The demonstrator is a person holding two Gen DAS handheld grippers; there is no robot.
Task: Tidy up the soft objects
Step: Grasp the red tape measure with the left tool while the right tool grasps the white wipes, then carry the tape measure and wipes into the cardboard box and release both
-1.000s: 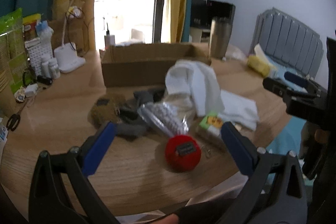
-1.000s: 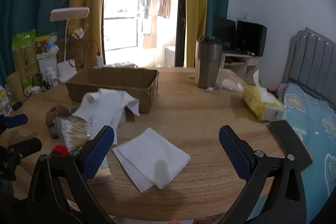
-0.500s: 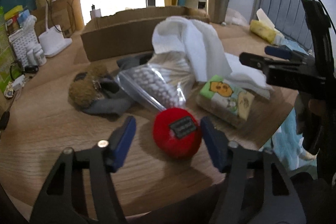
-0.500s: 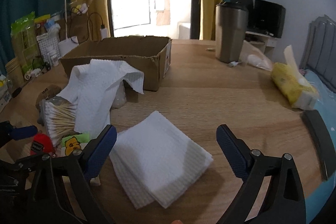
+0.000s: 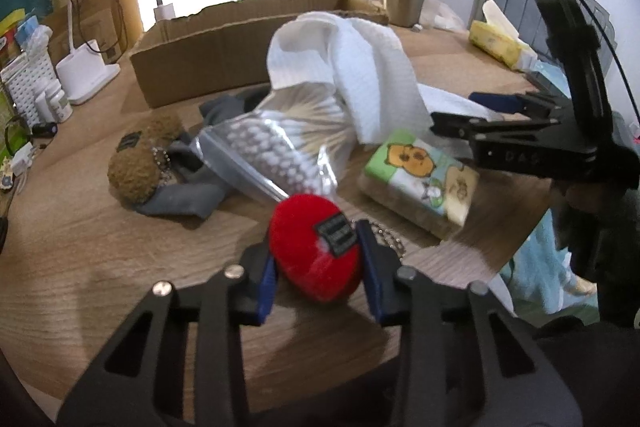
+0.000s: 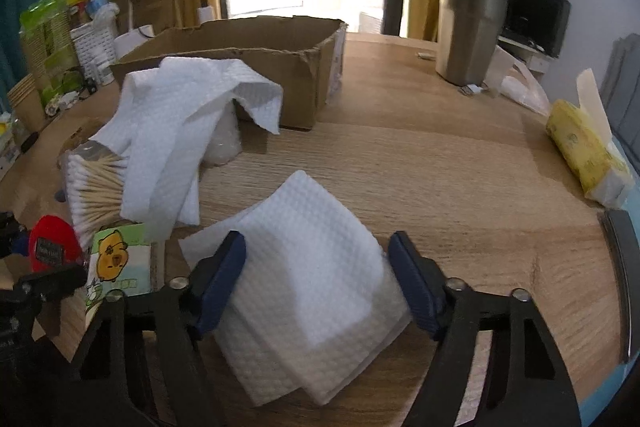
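We squeeze the red plush ball (image 5: 316, 247), low in the middle, with our left gripper (image 5: 318, 275). Our right gripper (image 6: 316, 283) sits open around the flat folded white cloth (image 6: 308, 291), corner pointing up. The cardboard box (image 6: 256, 67) behind looks empty.

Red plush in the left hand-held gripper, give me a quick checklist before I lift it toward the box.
1. Left hand-held gripper closed on the red plush: ok, both blue pads press its sides.
2. Plush chain free: cannot tell, it trails on the table past the right pad.
3. Cotton swab bag clear of the plush: not ok, its corner touches the top of the plush.
4. Cardboard box open on top: ok.
5. Right hand-held gripper out of the way: ok, it straddles the folded towel with the jaws open, off to the side.
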